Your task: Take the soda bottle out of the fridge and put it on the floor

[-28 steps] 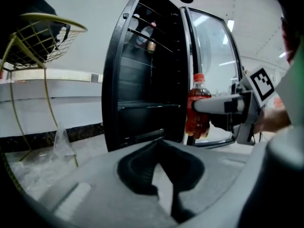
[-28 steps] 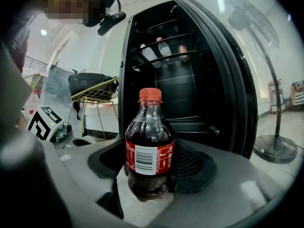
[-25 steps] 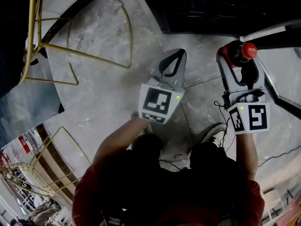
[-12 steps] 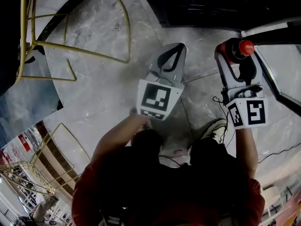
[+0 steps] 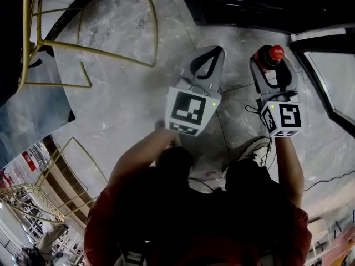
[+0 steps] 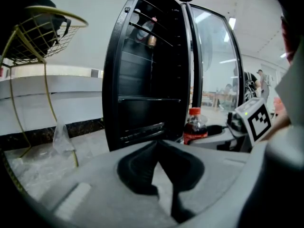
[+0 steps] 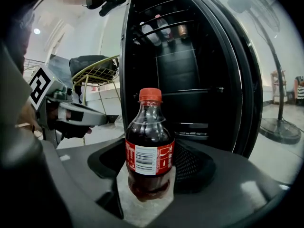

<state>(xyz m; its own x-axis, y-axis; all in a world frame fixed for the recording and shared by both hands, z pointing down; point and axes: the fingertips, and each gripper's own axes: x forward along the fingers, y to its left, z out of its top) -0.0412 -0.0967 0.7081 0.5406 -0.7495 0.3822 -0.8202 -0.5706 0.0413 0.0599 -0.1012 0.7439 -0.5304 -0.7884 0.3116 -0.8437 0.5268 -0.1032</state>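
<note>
Soda bottle body hidden by right hand-held gripper in head view; fridge shelf items dim, unidentifiable.

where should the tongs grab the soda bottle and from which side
Grip the labelled body of the soda bottle, coming in level from the side: it is upright, and its wall is straight there but tapers toward the cap. The right tongs hold it about there.

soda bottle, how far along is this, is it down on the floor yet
Done: the soda bottle is out of the open fridge. In hand: the right gripper is shut on it, upright, its base apparently just above the marble floor. Remaining: set it down and let go. The left gripper is shut and empty.
</note>
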